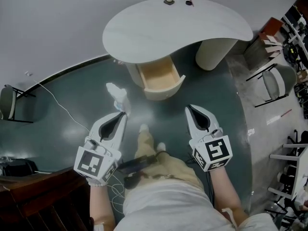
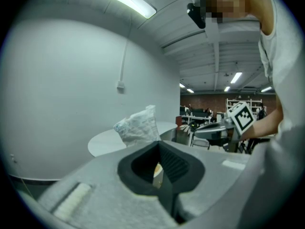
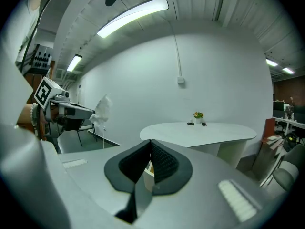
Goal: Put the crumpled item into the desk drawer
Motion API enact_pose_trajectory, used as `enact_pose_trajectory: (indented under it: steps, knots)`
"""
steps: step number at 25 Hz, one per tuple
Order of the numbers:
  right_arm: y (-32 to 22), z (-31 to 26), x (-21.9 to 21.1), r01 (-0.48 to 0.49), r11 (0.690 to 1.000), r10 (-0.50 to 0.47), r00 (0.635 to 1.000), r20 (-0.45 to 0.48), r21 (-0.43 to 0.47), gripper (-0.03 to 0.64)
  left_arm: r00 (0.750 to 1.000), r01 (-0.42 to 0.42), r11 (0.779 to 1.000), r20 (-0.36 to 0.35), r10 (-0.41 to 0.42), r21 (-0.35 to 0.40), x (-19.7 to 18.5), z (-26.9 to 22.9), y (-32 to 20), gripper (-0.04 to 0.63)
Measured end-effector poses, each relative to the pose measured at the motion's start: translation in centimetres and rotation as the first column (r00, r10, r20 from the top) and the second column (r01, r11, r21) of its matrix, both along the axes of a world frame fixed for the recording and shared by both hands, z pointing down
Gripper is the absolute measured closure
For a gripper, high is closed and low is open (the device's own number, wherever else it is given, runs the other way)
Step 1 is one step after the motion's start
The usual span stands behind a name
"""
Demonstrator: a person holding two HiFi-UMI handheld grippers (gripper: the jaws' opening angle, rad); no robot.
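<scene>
Crumpled item [image 1: 117, 94], upright from left gripper [image 1: 125, 113] tips

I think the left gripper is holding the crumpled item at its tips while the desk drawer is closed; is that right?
Not quite: the drawer is open, pulled out from under the desk, as the head view shows. The rest holds: the left gripper has the crumpled item pinched at its tips.

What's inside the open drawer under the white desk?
Only bare pale wood shows in the drawer; its rear runs under the desk top and is hidden. The crumpled item sits in the left gripper, outside it.
</scene>
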State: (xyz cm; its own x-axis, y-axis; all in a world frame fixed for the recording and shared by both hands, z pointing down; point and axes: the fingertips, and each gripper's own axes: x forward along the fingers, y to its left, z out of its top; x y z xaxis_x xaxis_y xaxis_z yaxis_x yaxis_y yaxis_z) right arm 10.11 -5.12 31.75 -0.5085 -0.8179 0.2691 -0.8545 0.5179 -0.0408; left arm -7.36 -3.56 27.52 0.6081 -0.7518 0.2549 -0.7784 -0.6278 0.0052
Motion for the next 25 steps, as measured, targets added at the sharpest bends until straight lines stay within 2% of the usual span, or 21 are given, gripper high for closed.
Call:
enact_pose_trajectory:
  steps: [8, 17, 25]
  knots:
    - [-3.5, 0.1, 0.4, -0.052, 0.999, 0.052, 0.999, -0.010, -0.001, 0.612, 0.998, -0.055, 0.998, -0.001, 0.055, 0.005, 0.5, 0.5, -5.0, 0.597]
    - [-8.7, 1.2, 0.1, -0.104, 0.994, 0.104, 0.994, -0.019, -0.034, 0.612, 0.990, -0.139, 0.990, 0.029, 0.140, -0.032, 0.7, 2.1, -11.8, 0.597]
    - [-12.0, 3.3, -1.3, -0.171, 0.982, 0.170, 0.985, -0.027, -0.079, 0.612, 0.966, -0.246, 0.966, 0.055, 0.251, -0.082, 0.6, 6.0, -16.3, 0.597]
